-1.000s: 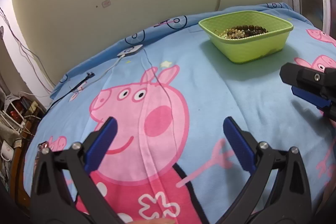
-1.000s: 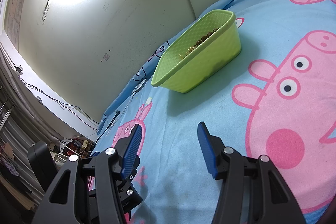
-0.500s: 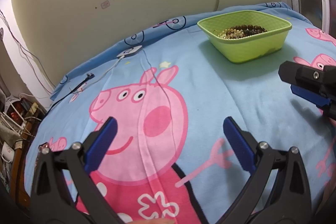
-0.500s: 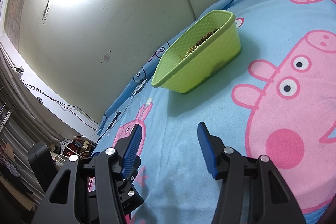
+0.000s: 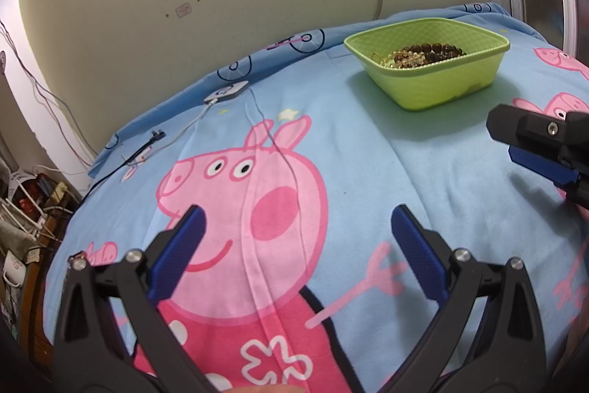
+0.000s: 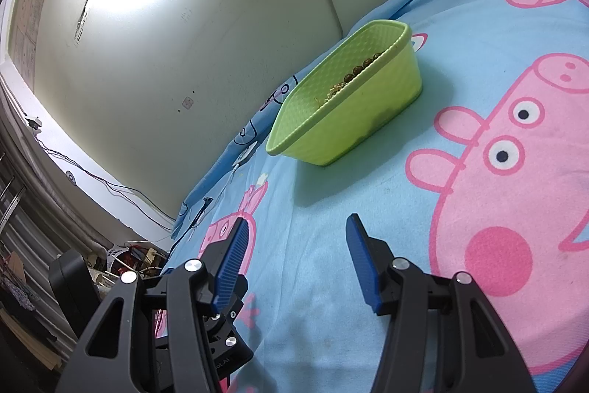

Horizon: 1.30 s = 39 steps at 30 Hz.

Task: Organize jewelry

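A lime green plastic bin [image 5: 434, 76] stands on the blue cartoon-pig bedsheet [image 5: 353, 150], far right in the left wrist view. It holds brown and amber beaded bracelets [image 5: 423, 56]. In the right wrist view the bin [image 6: 353, 113] stands ahead of my right gripper [image 6: 298, 238], with beads [image 6: 353, 72] showing over its rim. My left gripper [image 5: 294, 227] is open and empty above the sheet. My right gripper is open and empty; it also shows at the right edge of the left wrist view [image 5: 541, 142].
A white charger puck [image 5: 226, 91] with its cable and a small black clip [image 5: 147, 150] lie on the sheet near the far left edge. A cream wall rises behind the bed. Clutter and wires [image 5: 33, 194] lie beyond the bed's left edge.
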{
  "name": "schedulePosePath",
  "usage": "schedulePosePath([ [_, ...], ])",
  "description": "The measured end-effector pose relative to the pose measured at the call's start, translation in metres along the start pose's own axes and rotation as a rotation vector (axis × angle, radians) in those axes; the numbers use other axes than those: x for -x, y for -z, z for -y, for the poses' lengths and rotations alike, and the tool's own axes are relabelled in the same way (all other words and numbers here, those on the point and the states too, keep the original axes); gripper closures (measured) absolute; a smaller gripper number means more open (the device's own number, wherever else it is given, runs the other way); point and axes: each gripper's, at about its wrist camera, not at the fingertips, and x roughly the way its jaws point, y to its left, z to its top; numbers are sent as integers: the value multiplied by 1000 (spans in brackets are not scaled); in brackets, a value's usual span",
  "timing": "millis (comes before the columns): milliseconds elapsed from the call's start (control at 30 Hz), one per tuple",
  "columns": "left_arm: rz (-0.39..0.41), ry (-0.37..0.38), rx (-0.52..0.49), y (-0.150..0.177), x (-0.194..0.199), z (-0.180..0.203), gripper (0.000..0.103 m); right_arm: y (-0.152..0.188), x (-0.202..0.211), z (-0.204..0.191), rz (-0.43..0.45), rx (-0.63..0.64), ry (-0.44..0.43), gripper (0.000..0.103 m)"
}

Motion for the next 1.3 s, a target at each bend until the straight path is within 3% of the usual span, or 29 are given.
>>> schedulePosePath([
  [967, -10, 6, -13, 0, -3, 0, 6, -4, -4, 4, -2, -3, -4, 67],
  [1300, -32, 40, -11, 0, -10, -1, 6, -3, -7, 2, -9, 5, 8, 65],
])
